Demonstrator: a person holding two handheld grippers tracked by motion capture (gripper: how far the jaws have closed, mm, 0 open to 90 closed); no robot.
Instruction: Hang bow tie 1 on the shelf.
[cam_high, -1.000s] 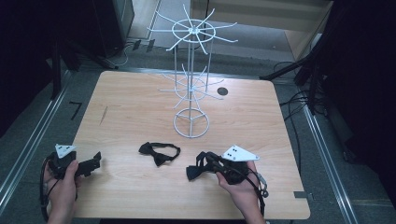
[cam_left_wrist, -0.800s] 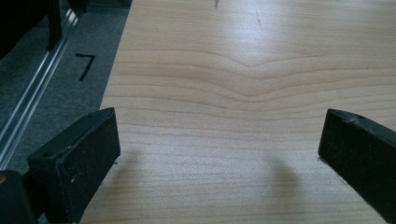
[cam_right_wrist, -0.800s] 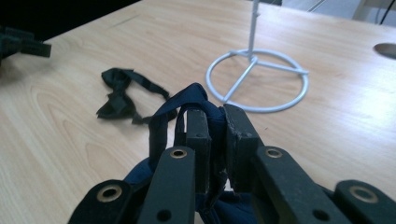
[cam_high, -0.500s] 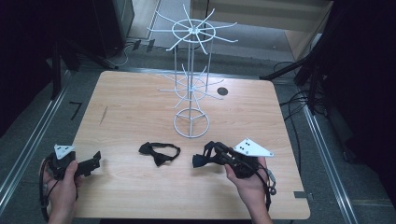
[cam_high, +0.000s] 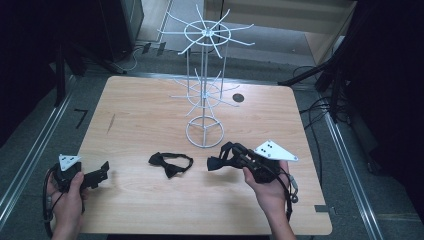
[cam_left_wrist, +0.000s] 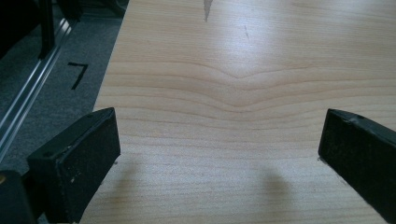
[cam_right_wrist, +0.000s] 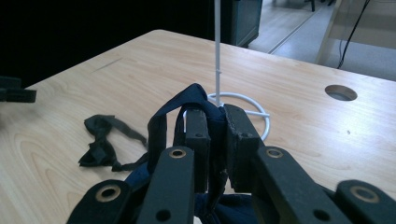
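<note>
Near the white wire rack (cam_high: 205, 95), the right gripper (cam_right_wrist: 215, 122) pinches a navy bow tie (cam_right_wrist: 198, 100) by its strap; it could slip free. The left gripper (cam_left_wrist: 219, 154) rests wide open. A black bow tie (cam_high: 170, 164) lies between them.

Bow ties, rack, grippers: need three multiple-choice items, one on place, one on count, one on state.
1. Where does the black bow tie lie?
A. On the table, between the two grippers
B. On a rack arm
C. On the floor

2. How many bow ties are there?
A. One
B. Two
C. Four

3. What state is the left gripper in?
A. Shut on a bow tie
B. Open, holding nothing
C. Hooked on the rack

Key:
1 A: it lies flat on the wooden table before the white wire rack.
2 B: one on the table, a dark blue bow tie in the right gripper.
3 B: bare wood shows between its fingers.
</note>
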